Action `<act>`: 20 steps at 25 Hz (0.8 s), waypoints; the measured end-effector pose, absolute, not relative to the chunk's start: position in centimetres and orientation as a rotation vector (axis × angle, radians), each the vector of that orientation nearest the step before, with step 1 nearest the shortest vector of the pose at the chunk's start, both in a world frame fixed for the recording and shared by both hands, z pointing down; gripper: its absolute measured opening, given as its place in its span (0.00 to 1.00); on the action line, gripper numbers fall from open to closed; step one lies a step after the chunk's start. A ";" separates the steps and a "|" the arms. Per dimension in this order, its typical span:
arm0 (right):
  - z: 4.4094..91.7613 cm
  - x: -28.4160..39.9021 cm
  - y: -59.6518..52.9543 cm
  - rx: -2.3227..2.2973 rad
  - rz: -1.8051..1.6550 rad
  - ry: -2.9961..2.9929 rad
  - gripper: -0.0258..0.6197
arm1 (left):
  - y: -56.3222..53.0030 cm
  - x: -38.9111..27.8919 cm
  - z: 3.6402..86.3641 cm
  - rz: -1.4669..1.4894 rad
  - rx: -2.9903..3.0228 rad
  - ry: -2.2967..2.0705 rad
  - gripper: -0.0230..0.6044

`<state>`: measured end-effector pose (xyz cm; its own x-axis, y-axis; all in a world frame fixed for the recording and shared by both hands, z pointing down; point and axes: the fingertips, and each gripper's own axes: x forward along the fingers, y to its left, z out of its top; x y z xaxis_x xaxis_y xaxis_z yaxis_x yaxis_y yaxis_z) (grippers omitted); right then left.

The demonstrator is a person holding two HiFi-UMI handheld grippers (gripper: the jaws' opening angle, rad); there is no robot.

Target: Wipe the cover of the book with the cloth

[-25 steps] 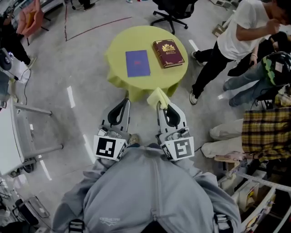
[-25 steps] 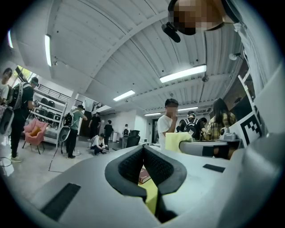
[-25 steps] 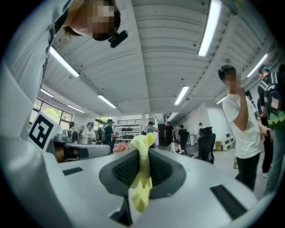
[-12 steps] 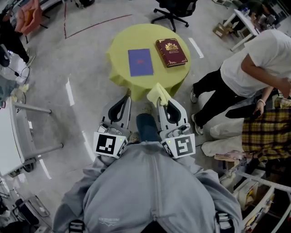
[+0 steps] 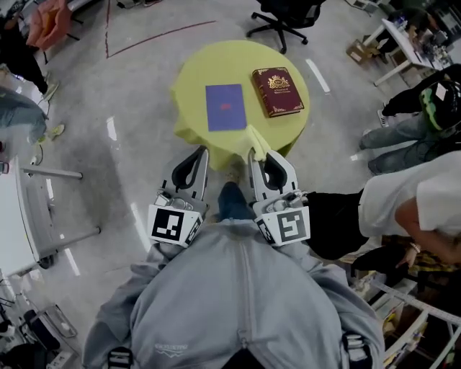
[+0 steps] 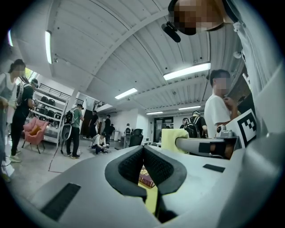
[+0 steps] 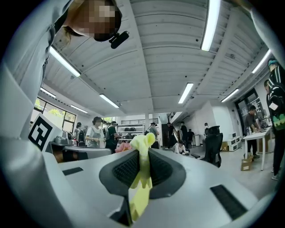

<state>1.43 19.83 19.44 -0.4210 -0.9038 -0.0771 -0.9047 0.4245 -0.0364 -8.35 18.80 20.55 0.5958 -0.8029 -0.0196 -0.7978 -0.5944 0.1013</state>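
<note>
A round table under a yellow cover [image 5: 194, 72] carries two books: a blue one [image 5: 225, 107] and a maroon one with a gold crest [image 5: 279, 91] to its right. My right gripper [image 5: 253, 153] is shut on a pale yellow cloth [image 5: 258, 139], held just short of the table's near edge. In the right gripper view the cloth [image 7: 141, 171] hangs pinched between the pads [image 7: 127, 167]. My left gripper [image 5: 200, 152] is level with it, shut and empty. Its own view shows the pads [image 6: 131, 164] meeting, with the maroon book [image 6: 146, 178] beyond.
A black office chair [image 5: 284, 14] stands behind the table. A person in a white shirt [image 5: 421, 205] bends close at my right, and others [image 5: 414, 126] are farther right. A white table frame [image 5: 43, 173] is on the left. My own leg [image 5: 232, 200] shows between the grippers.
I have stepped closer, so the table and books sit nearer both grippers. The person in the white shirt has moved from the upper right down to my right side.
</note>
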 end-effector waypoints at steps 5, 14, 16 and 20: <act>21.5 2.7 13.4 -1.614 -0.045 2.667 0.13 | 12.4 -7.1 21.3 -0.075 2.699 -1.424 0.07; 20.5 5.2 1.6 -1.504 -0.030 2.666 0.13 | 1.0 -3.9 20.4 -0.047 2.694 -1.531 0.07; 20.3 5.8 -0.3 -1.486 -0.028 2.671 0.13 | -0.7 -3.4 20.0 -0.041 2.698 -1.551 0.07; 20.8 6.6 -4.0 -1.453 -0.045 2.722 0.13 | -4.5 -2.9 19.8 -0.031 2.684 -1.588 0.07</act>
<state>6.57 -3.97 20.84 -0.5551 -0.8310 -0.0355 -0.8294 0.5563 -0.0518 -2.93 -4.50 19.82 0.4812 -0.8766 -0.0055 -0.8762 -0.4811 0.0296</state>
